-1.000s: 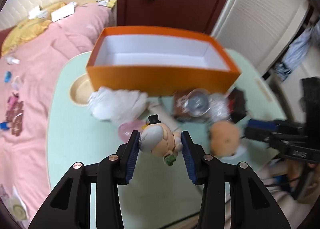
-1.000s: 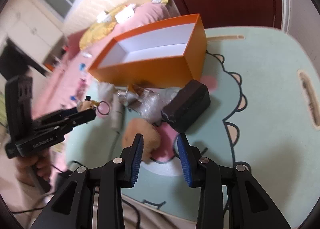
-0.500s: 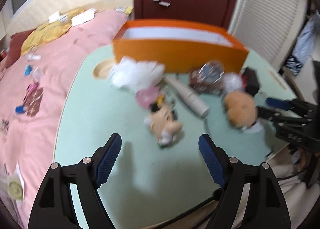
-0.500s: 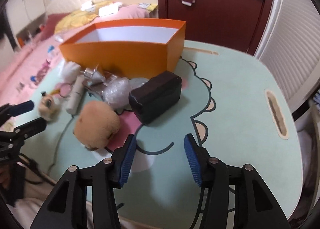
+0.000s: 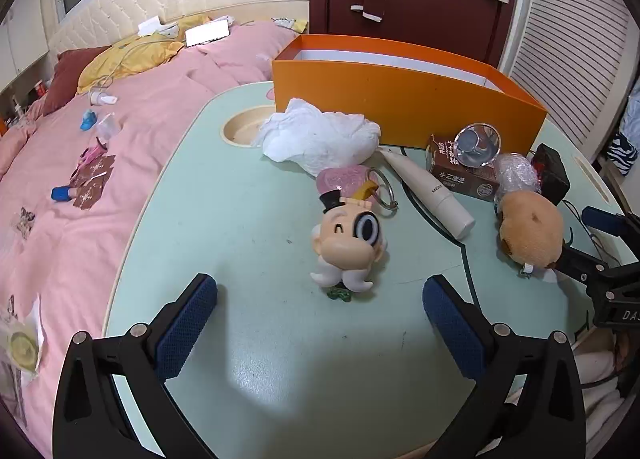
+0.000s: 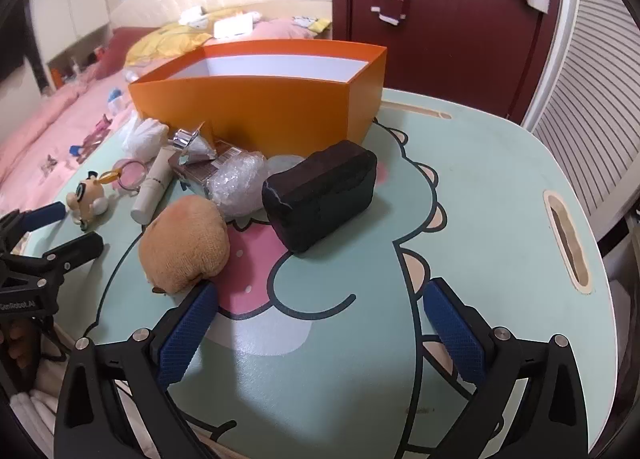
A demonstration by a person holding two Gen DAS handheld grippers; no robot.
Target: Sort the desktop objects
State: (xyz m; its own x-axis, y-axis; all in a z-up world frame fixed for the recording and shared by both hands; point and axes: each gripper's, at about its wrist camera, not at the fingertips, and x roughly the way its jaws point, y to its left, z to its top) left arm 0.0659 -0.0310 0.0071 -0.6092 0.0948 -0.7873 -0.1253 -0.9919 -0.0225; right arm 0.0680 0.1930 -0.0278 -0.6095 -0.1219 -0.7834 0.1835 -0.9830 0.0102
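A cartoon figure keychain (image 5: 349, 237) with a top hat lies on the green table (image 5: 224, 219), just ahead of my left gripper (image 5: 320, 305), which is open and empty. It also shows in the right wrist view (image 6: 86, 199). An orange box (image 5: 404, 89) stands open at the back. A brown plush (image 6: 186, 243) lies just ahead of the left finger of my right gripper (image 6: 320, 309), which is open and empty. A black case (image 6: 322, 195) lies beyond it.
A white crumpled tissue (image 5: 316, 135), a pink round tag (image 5: 346, 179), a white tube (image 5: 430, 191), a brown carton (image 5: 460, 173) with a silver funnel (image 5: 478, 139) and a bubble-wrap bundle (image 6: 240, 183) crowd the box front. A pink bed (image 5: 80, 147) lies left.
My left gripper opened and let go of the figure keychain, which now lies on the table. Both grippers drew back and lower; the right one opened wider.
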